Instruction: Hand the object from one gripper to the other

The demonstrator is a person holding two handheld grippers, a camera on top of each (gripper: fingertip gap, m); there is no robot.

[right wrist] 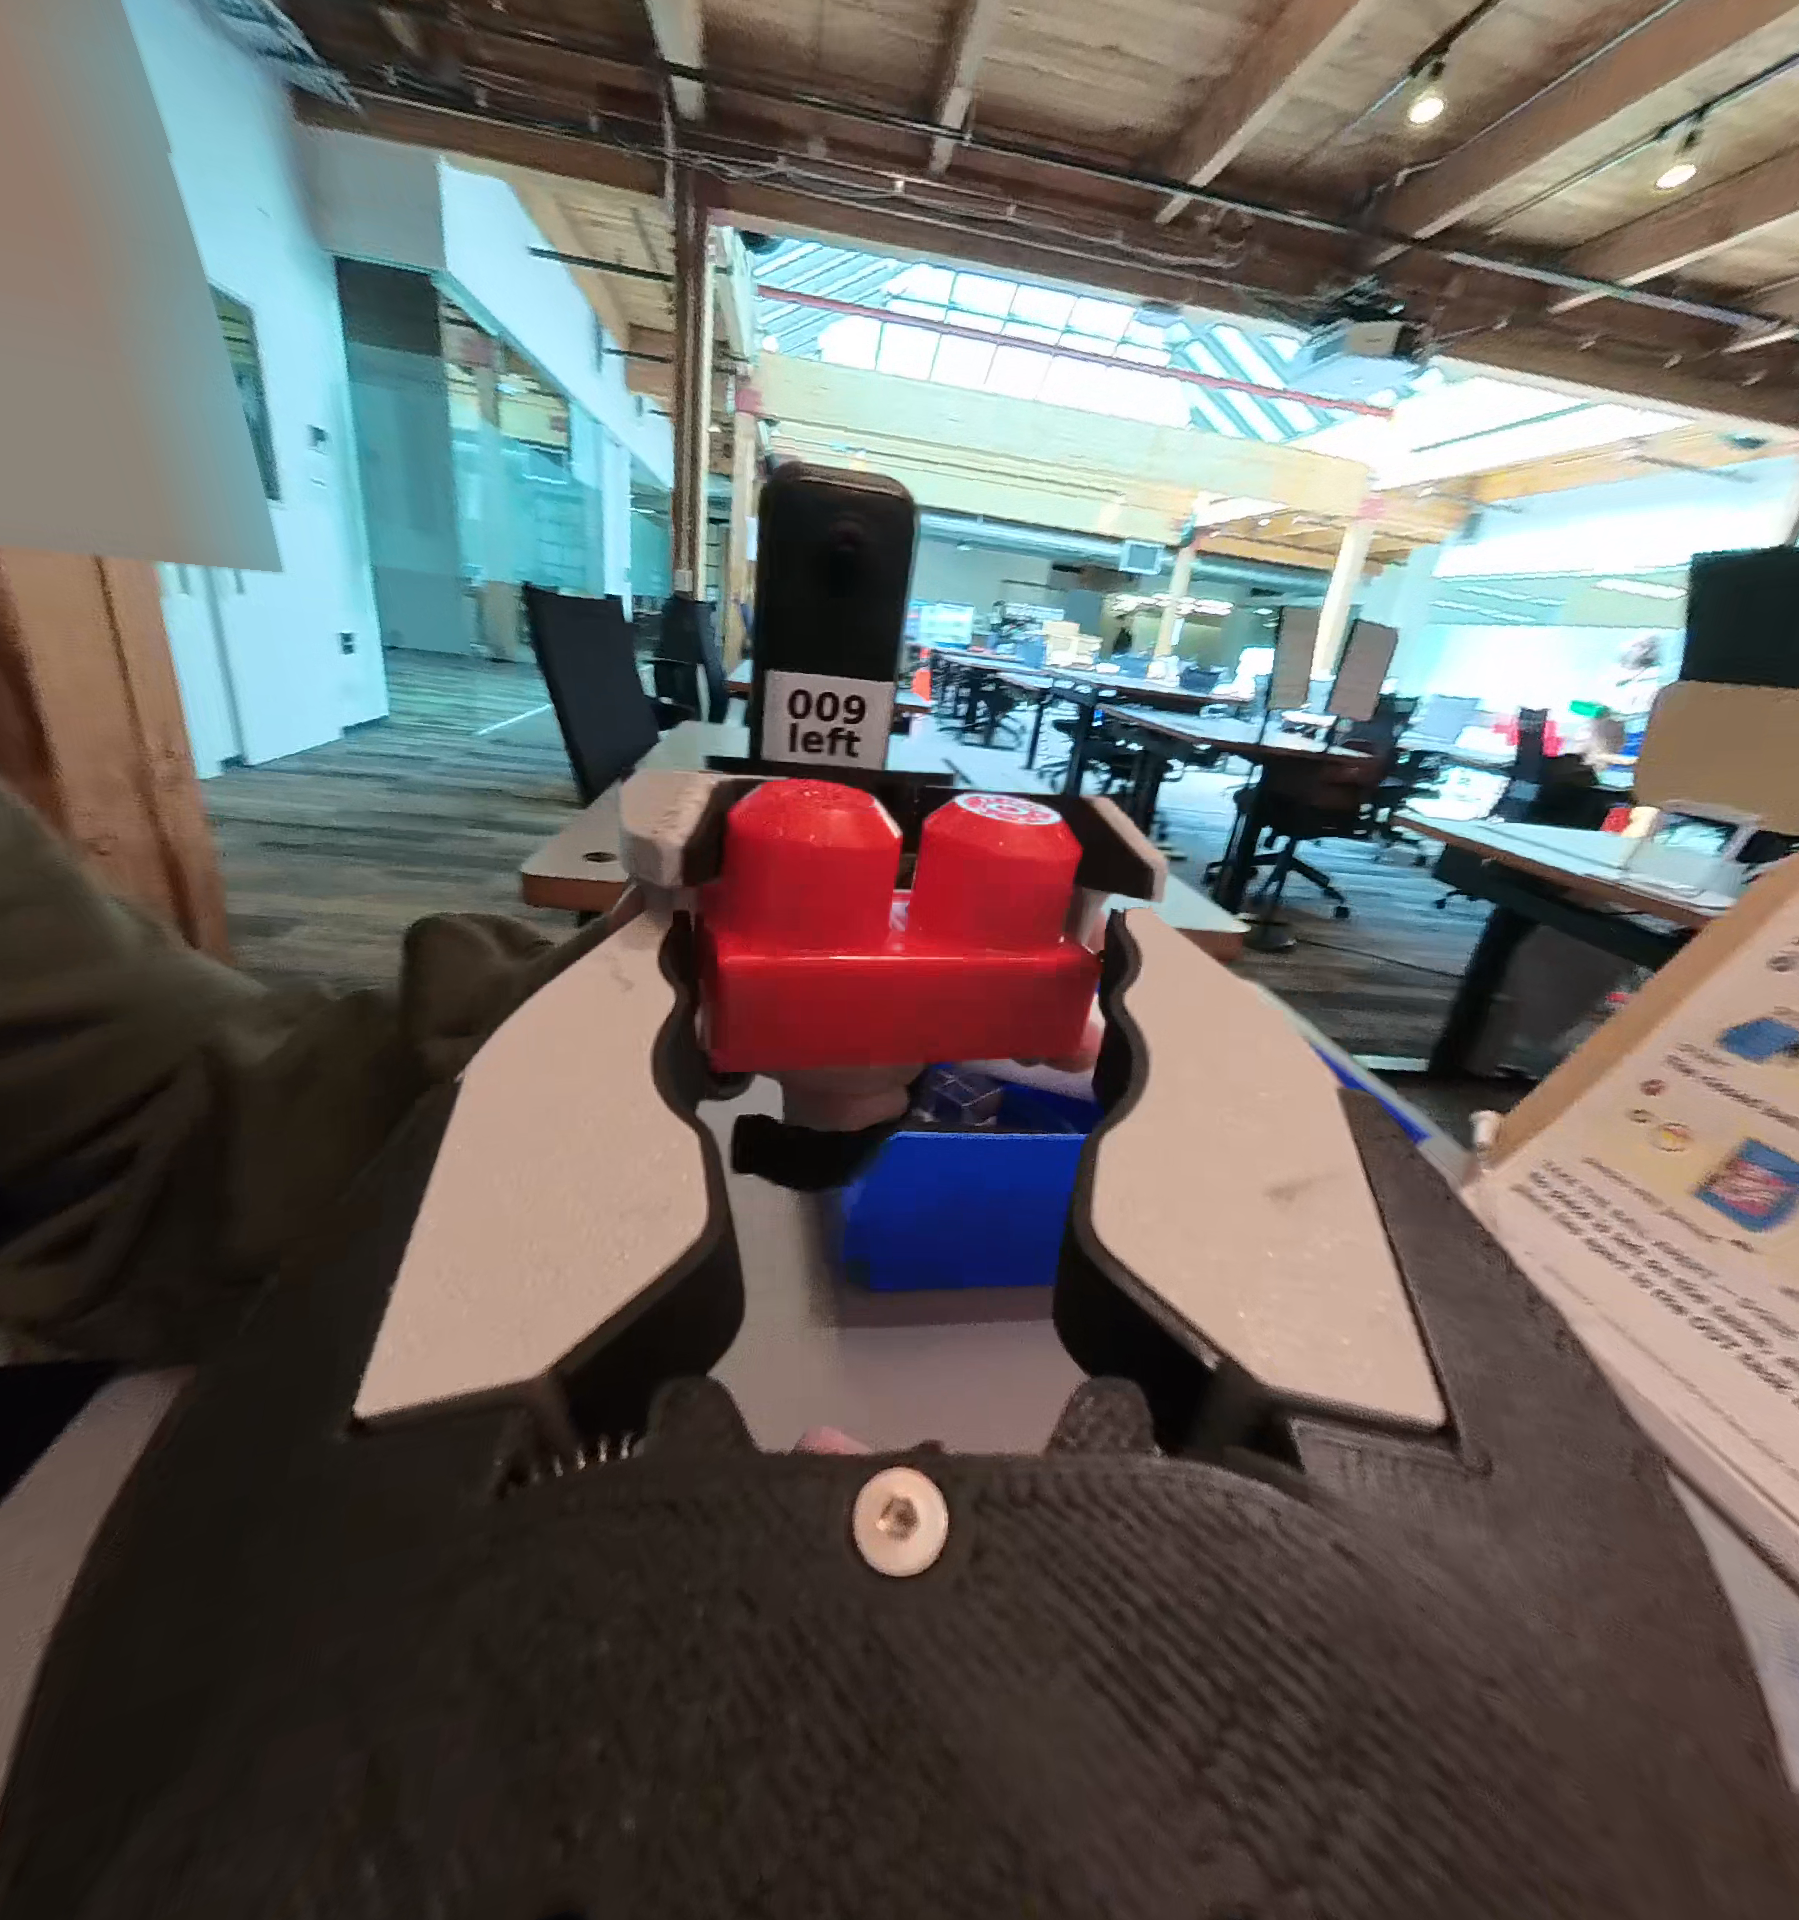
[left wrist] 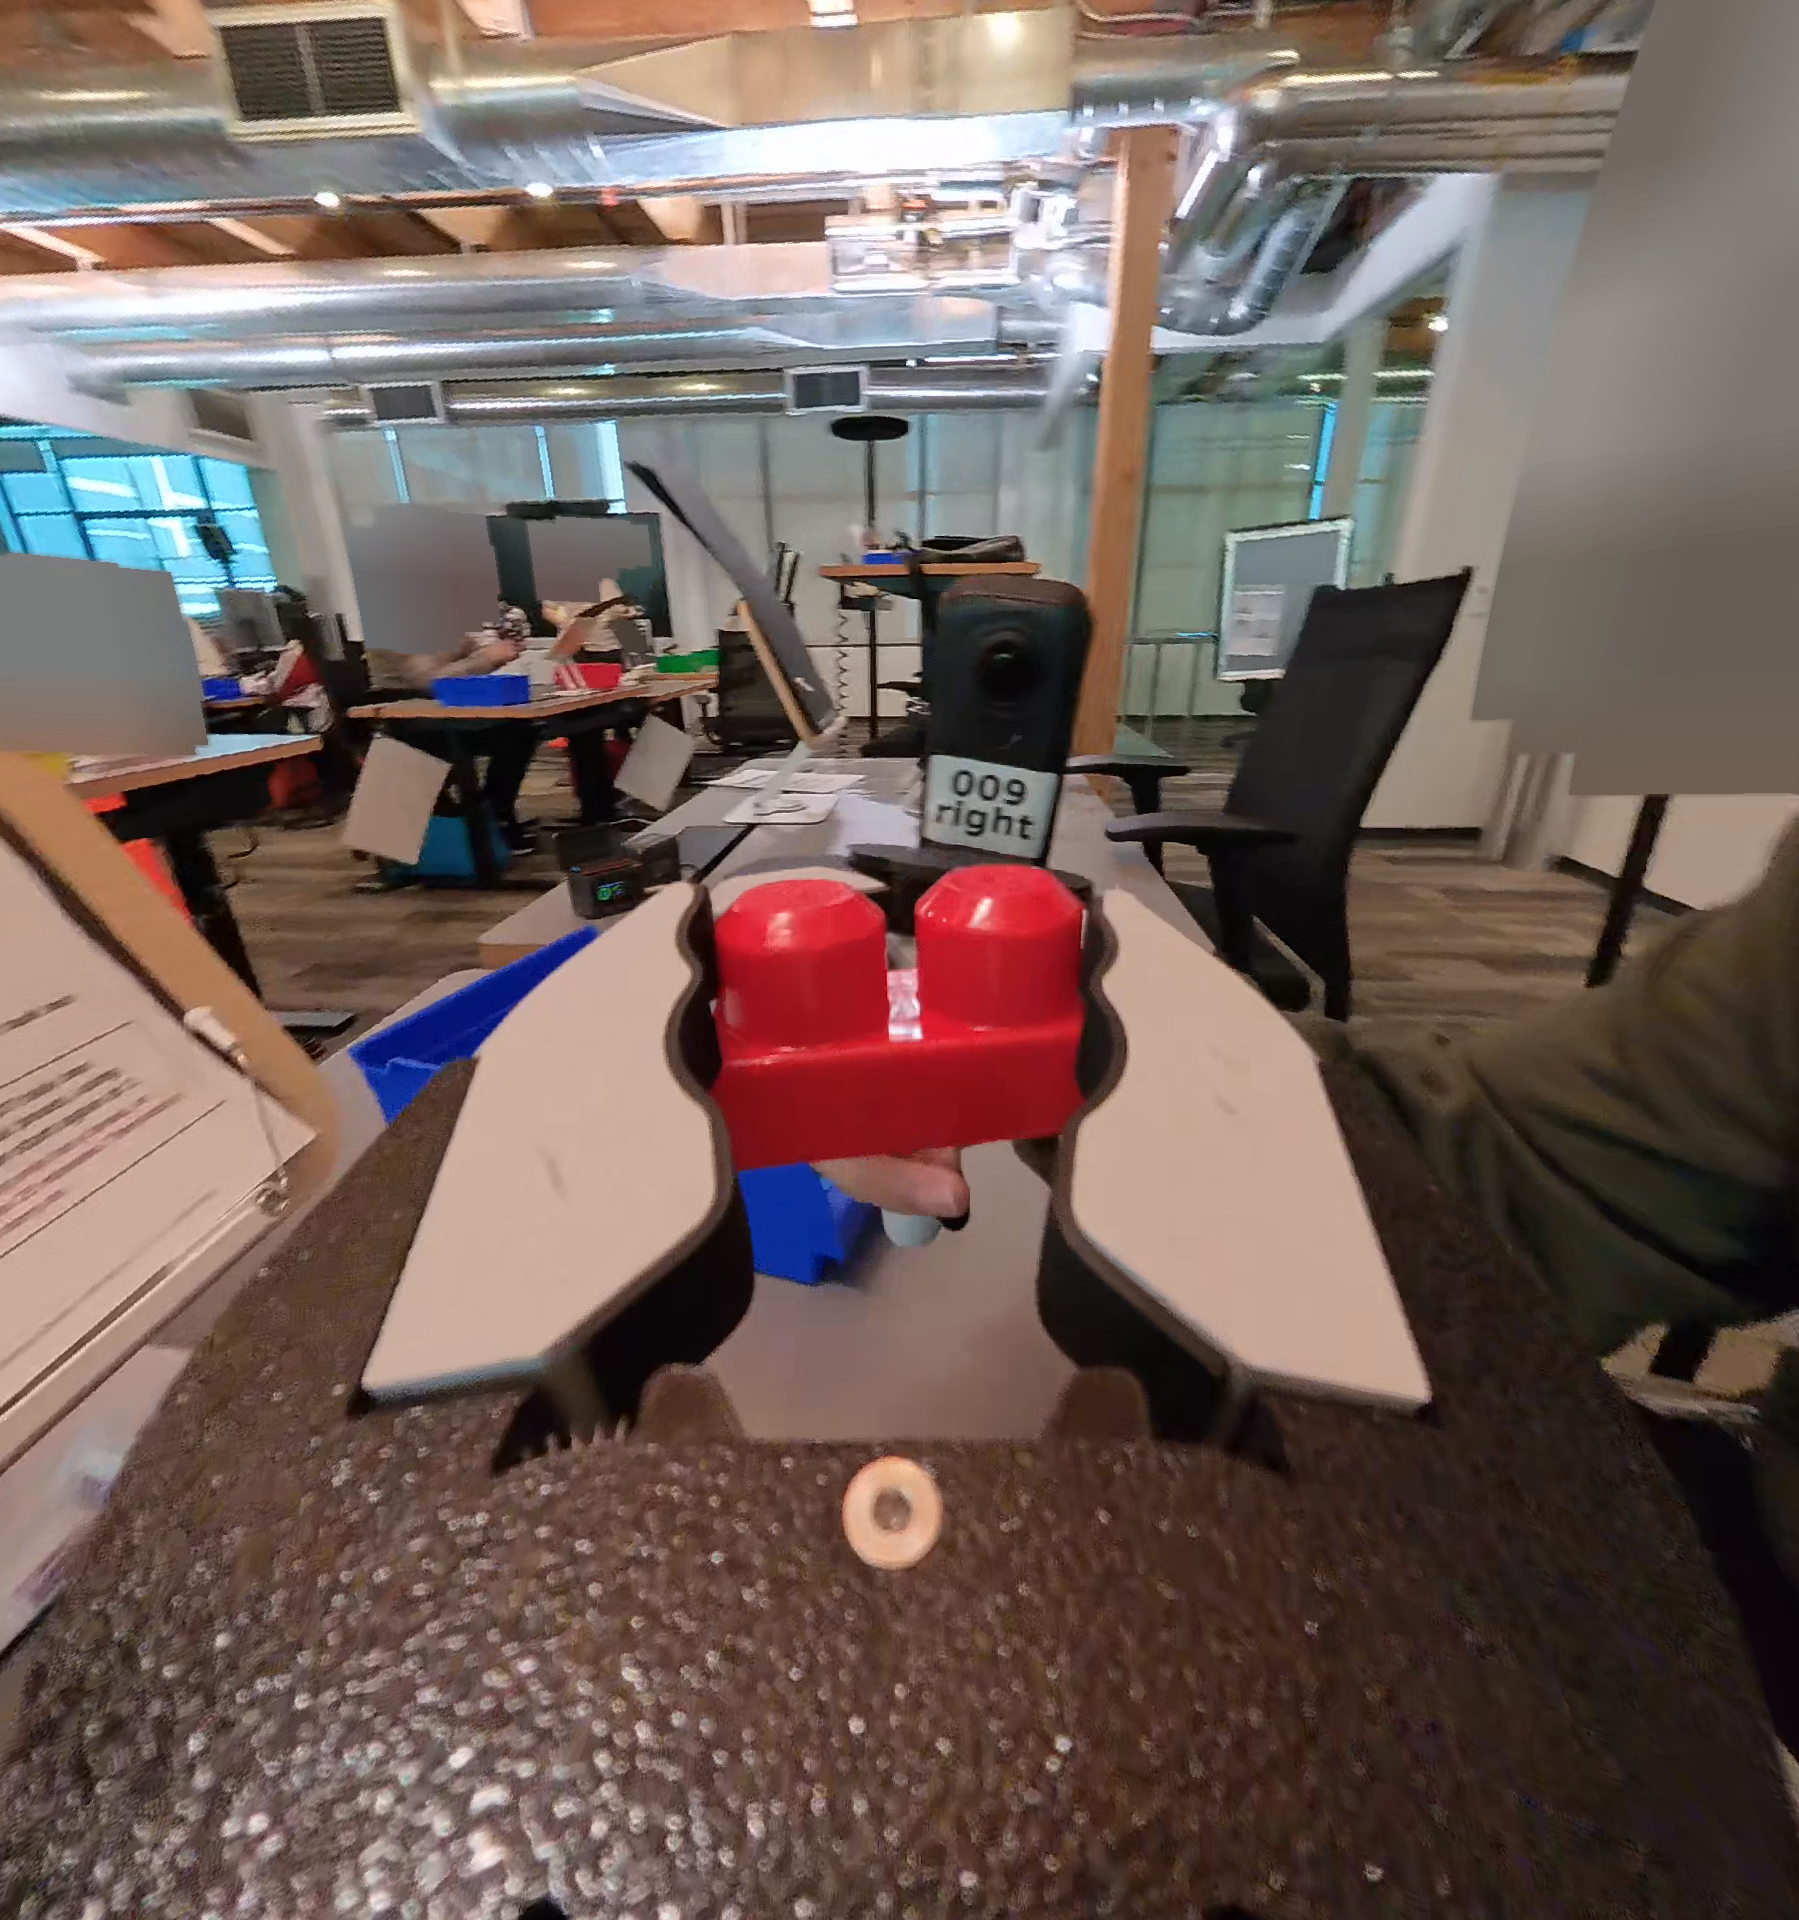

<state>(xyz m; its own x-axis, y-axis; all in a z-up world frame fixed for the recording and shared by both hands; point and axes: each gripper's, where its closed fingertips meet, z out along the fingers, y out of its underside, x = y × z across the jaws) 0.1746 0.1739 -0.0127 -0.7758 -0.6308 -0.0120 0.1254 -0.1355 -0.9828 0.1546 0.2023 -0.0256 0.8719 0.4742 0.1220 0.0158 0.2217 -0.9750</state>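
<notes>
left gripper (left wrist: pixel 900 1023) grasping red block (left wrist: pixel 890 1023) | right gripper (right wrist: pixel 895 987) flanks its ends, contact unclear | blue bin (right wrist: pixel 957 1210) below

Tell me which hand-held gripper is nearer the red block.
Neither: the left hand-held gripper and the right hand-held gripper both have the red block between their fingers, from opposite sides.

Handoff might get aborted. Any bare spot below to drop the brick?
Bare grey tabletop just this side of the blue bin, under the right tongs. Crowded above: left tongs and right tongs both clamp the red brick, a hand beneath it, a paper sheet alongside.
</notes>
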